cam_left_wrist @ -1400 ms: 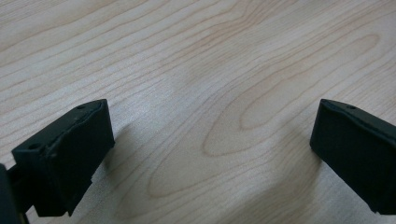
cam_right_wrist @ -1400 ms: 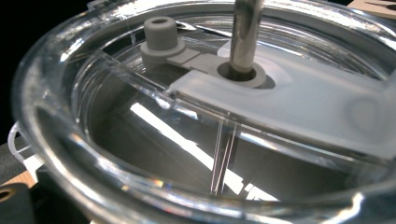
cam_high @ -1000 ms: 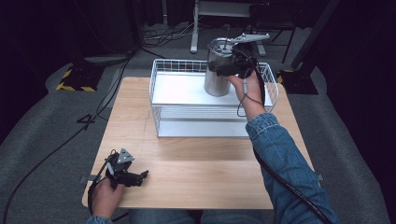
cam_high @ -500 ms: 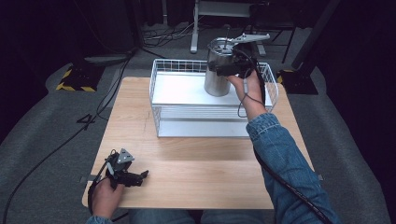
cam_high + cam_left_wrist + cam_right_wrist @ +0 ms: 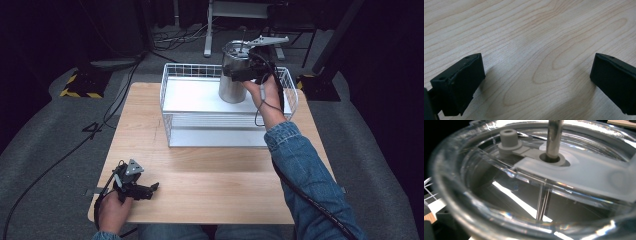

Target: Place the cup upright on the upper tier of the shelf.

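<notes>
A shiny metal canister [image 5: 232, 85] with a clear lid stands at the back right of a white wire basket [image 5: 220, 138]. My right gripper [image 5: 243, 74] is at the canister's upper side and looks shut on it. In the right gripper view the clear lid [image 5: 584, 170] is very close, with a metal rod [image 5: 554, 137] rising through its white centre piece. My left gripper [image 5: 149, 190] rests low on the wooden table [image 5: 210, 180] near its front left corner. It is open, with bare wood between its fingers [image 5: 461, 80].
The basket takes up the far middle of the table, and its white floor [image 5: 192, 97] is bare left of the canister. A black cable [image 5: 300, 195] trails along the right sleeve. Dark floor, cables and a stand's legs [image 5: 210, 30] lie beyond the table.
</notes>
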`<action>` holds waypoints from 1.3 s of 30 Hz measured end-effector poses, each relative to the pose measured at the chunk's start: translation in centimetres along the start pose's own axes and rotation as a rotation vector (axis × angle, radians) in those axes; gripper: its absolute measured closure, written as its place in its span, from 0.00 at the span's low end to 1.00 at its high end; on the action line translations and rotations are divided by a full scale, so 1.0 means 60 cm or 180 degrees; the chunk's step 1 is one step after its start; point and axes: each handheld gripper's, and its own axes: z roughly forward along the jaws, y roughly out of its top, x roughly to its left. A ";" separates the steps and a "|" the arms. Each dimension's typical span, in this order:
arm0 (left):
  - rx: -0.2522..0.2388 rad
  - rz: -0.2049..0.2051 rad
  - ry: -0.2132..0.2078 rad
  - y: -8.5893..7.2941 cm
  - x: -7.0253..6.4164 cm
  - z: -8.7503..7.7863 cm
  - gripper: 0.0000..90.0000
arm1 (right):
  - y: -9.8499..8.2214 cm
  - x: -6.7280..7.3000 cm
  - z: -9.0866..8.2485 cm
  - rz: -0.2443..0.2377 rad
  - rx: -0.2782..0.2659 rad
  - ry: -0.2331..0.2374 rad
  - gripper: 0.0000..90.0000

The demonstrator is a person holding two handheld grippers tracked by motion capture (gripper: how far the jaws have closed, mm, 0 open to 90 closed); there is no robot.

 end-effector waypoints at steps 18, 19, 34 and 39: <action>0.0006 0.0011 0.0001 0.000 0.000 0.000 0.00 | 0.000 -0.006 -0.065 -0.0052 -0.0070 -0.0012 0.00; 0.0007 0.0013 0.0000 0.000 0.000 0.000 0.00 | 0.000 -0.006 -0.068 -0.0057 -0.0070 -0.0013 0.00; 0.0005 0.0009 0.0000 0.000 0.000 0.000 0.00 | -0.020 0.004 -0.158 -0.0149 -0.0221 0.0180 0.00; 0.0004 0.0010 0.0001 0.000 0.000 0.000 0.00 | -0.035 0.005 -0.191 -0.0169 -0.0253 0.0229 0.00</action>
